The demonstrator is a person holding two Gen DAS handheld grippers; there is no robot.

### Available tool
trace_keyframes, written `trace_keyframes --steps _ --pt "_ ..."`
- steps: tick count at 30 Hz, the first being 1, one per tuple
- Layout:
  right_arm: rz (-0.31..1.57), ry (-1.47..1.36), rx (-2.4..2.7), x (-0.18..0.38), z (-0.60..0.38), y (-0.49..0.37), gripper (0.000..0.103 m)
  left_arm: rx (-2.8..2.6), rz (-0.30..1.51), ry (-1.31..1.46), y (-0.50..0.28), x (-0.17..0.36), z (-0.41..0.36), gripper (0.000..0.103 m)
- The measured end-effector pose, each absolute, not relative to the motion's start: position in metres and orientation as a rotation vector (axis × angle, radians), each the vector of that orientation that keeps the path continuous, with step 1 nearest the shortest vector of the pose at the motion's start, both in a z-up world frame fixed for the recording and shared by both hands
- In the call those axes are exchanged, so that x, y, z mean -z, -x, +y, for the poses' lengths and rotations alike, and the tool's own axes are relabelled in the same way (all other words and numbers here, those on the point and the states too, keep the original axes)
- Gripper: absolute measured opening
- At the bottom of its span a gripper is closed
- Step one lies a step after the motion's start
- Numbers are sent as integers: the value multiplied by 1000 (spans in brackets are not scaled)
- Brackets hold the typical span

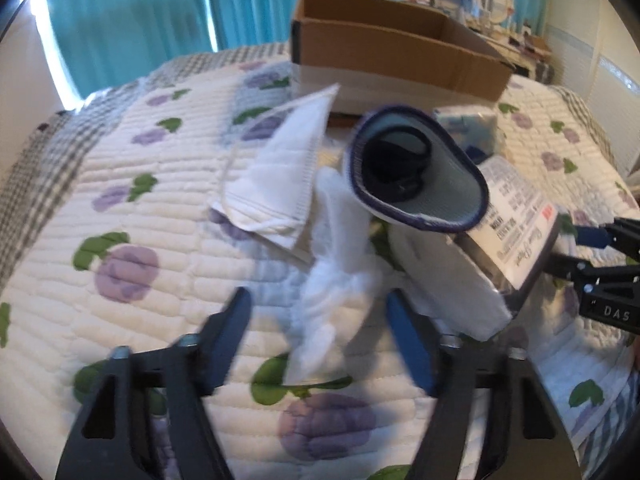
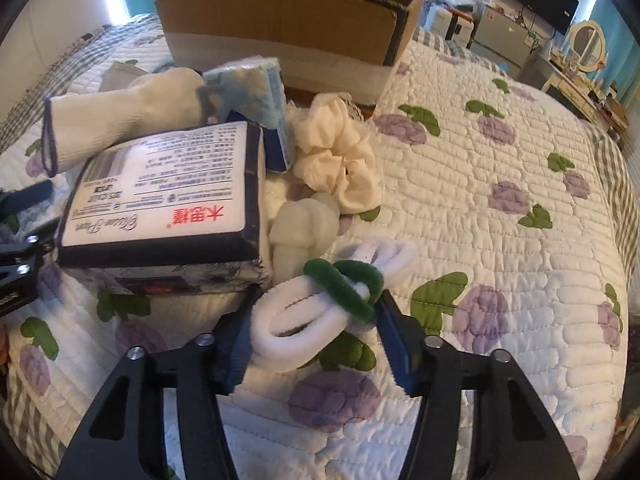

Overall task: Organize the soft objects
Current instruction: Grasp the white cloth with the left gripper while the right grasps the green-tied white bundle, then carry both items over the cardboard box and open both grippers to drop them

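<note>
A pile of soft things lies on the quilted bed in front of an open cardboard box [image 1: 384,52]. In the left wrist view my left gripper [image 1: 320,316] is open around a crumpled white tissue [image 1: 336,276], with a white mask [image 1: 280,172], a navy-trimmed sock [image 1: 416,176] and a tissue pack [image 1: 516,216] beyond. In the right wrist view my right gripper [image 2: 316,316] is open around white fuzzy loops bound by a green fuzzy ring [image 2: 340,284]. The tissue pack [image 2: 160,204], sock [image 2: 120,116], cream scrunchie [image 2: 340,160] and box [image 2: 288,28] lie beyond.
The bed [image 2: 500,208] has a white quilt with purple flowers. A small blue tissue packet [image 2: 256,96] leans against the pile. A white knotted piece [image 2: 304,224] lies beside the pack. Teal curtains [image 1: 140,12] and a cluttered dresser [image 2: 576,76] stand behind.
</note>
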State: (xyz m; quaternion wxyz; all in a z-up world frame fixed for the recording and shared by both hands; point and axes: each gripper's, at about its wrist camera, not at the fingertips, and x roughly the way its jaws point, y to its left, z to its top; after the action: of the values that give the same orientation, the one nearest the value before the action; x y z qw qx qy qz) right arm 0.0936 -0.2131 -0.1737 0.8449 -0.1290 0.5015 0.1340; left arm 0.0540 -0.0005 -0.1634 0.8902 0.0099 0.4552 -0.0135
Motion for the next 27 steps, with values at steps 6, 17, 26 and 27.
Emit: trace_keyframes --steps 6,17,26,27 --pt "1025 182 -311 158 -222 -79 51 28 911 -4 -48 157 2 28" --pt "922 141 -298 109 -230 -35 50 44 801 -3 -8 99 0 28" --pt "733 197 -363 27 -206 -26 50 76 681 -17 -11 34 -10 28" --pt "717 202 -366 18 -204 -30 50 83 672 -22 -15 29 -11 28"
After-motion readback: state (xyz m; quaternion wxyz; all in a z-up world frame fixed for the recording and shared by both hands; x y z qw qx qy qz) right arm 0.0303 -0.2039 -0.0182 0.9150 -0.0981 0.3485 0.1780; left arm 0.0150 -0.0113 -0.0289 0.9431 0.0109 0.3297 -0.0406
